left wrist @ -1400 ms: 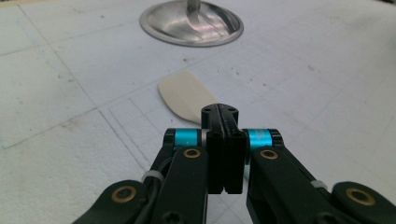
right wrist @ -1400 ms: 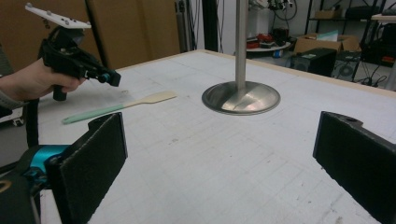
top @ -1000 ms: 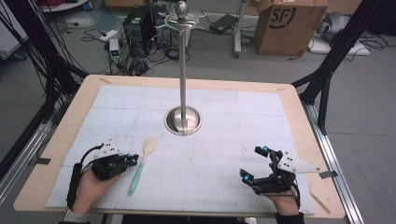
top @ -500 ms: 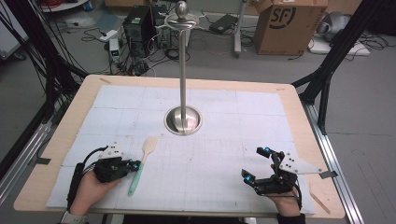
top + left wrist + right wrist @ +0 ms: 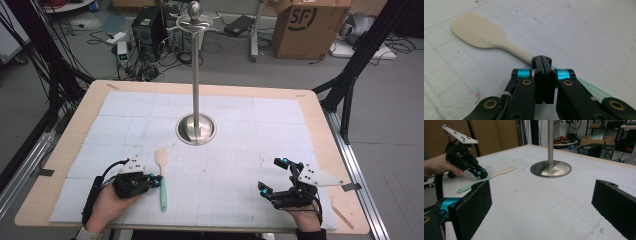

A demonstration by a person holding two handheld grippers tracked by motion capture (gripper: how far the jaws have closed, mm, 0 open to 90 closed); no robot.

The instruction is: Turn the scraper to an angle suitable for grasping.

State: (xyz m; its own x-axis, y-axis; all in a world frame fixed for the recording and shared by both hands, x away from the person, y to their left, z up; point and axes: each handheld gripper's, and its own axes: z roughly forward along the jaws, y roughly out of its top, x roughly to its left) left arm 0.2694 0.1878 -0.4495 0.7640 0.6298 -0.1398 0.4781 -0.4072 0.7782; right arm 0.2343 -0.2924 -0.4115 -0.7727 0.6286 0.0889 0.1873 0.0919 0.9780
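One spatula [image 5: 162, 172], mid-mat, beside left tool [image 5: 159, 181]

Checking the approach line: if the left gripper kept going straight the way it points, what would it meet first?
Most likely the spatula: the shut left gripper points at its handle, near where cream turns green. Whether they already touch is unclear.

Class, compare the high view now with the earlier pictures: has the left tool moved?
Yes. The left tool, jaws shut, has slid sideways toward the spatula, which lies where it was below the metal stand; its tips now reach the handle.
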